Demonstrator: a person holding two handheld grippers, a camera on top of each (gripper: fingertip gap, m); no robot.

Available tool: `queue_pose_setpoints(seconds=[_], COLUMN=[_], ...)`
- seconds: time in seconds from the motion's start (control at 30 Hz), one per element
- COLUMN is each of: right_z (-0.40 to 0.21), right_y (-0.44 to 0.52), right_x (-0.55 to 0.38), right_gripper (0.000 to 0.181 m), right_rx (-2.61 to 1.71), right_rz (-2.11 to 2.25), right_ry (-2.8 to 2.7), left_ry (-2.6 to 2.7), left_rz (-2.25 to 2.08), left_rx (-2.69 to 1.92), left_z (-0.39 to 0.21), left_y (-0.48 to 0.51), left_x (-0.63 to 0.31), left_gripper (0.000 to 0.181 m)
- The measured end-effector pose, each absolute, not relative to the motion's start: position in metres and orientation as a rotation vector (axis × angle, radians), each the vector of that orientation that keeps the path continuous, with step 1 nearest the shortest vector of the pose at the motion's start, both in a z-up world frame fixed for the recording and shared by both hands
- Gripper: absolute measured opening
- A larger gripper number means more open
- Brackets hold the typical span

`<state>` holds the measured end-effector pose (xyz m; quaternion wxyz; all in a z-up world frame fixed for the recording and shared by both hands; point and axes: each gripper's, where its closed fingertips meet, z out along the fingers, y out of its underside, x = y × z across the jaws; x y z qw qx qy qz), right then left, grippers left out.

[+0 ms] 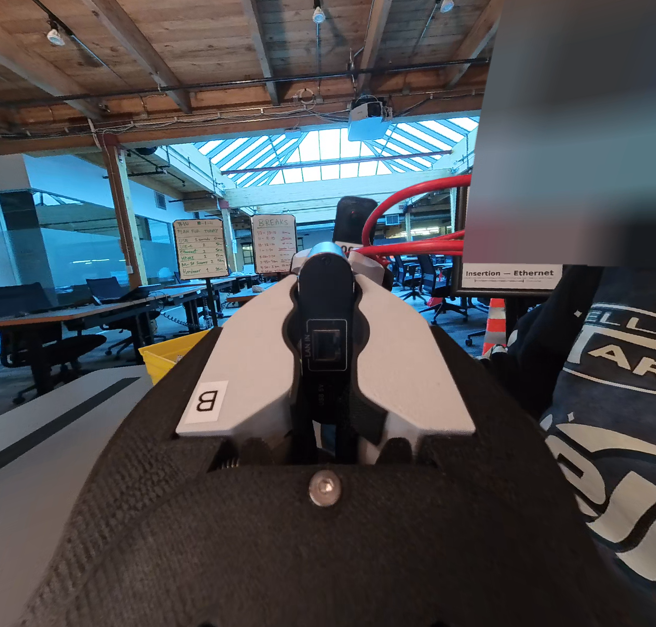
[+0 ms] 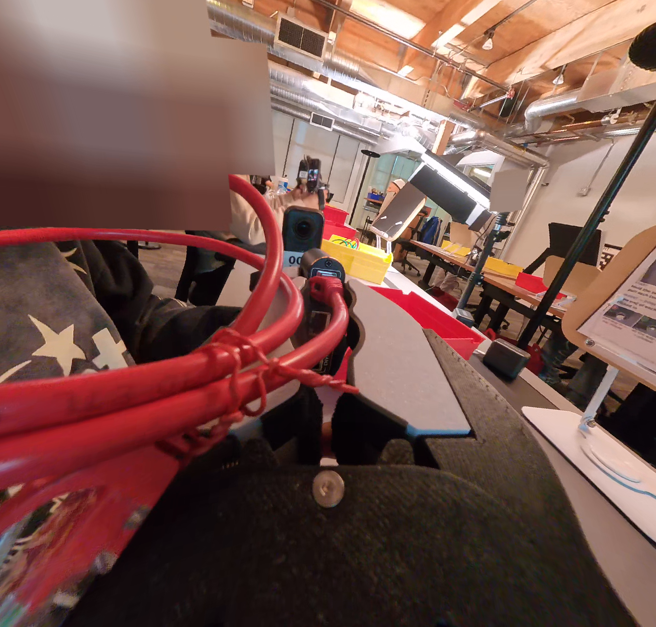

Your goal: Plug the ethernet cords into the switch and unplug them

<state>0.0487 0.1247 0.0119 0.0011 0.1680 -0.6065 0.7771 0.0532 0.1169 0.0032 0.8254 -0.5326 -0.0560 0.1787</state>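
The left claw (image 1: 324, 290) is clamped on the black switch (image 1: 324, 329), which stands upright between its grey fingers (image 1: 248, 358), one finger bearing a white lettered sticker (image 1: 207, 401). Printed port labels show on the switch face. The right claw (image 2: 324, 311) grips the switch's opposite side, where a red ethernet cord (image 2: 333, 311) sits plugged near the top. Two handwritten whiteboards (image 1: 200, 248) stand far beyond the left claw.

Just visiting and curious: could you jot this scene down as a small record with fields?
Left hand-held gripper: clamped on the black switch
Facing port: empty
Right hand-held gripper: close at the switch; grip unclear
Red cable: coiled, tied, one plug in a switch port
Nearby: yellow bin, red bin
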Motion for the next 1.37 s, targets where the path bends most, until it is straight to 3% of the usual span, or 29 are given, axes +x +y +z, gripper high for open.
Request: queue_pose_setpoints(seconds=[0.27, 0.5, 0.53, 0.7, 0.83, 1.2, 1.37], right_z=[0.011, 0.007, 0.007, 0.007, 0.010, 0.022, 0.024], right_y=[0.128, 0.132, 0.132, 0.129, 0.129, 0.120, 0.118], right_x=[0.055, 0.065, 0.067, 0.070, 0.063, 0.054, 0.050], right_gripper=[0.018, 0.017, 0.009, 0.013, 0.019, 0.020, 0.011], right_rx=[0.619, 0.773, 0.791, 0.814, 0.768, 0.564, 0.495], right_rz=[2.340, 2.173, 2.167, 2.113, 2.082, 2.094, 2.160], right_ry=[-1.883, -1.778, -1.767, -1.723, -1.669, -1.530, -1.582], left_ry=[-0.070, 0.021, 0.036, 0.013, 0.038, -0.033, -0.093], left_rz=[0.414, 0.531, 0.552, 0.667, 0.719, 0.753, 0.599], left_rx=[-1.157, -1.213, -1.220, -1.243, -1.225, -1.167, -1.140], left_z=[0.002, -0.002, -0.003, -0.005, -0.002, 0.008, 0.009], left_y=[0.121, 0.127, 0.128, 0.126, 0.126, 0.116, 0.114], left_x=[0.058, 0.066, 0.067, 0.059, 0.063, 0.058, 0.054], left_gripper=[0.025, 0.025, 0.025, 0.034, 0.026, 0.027, 0.026])
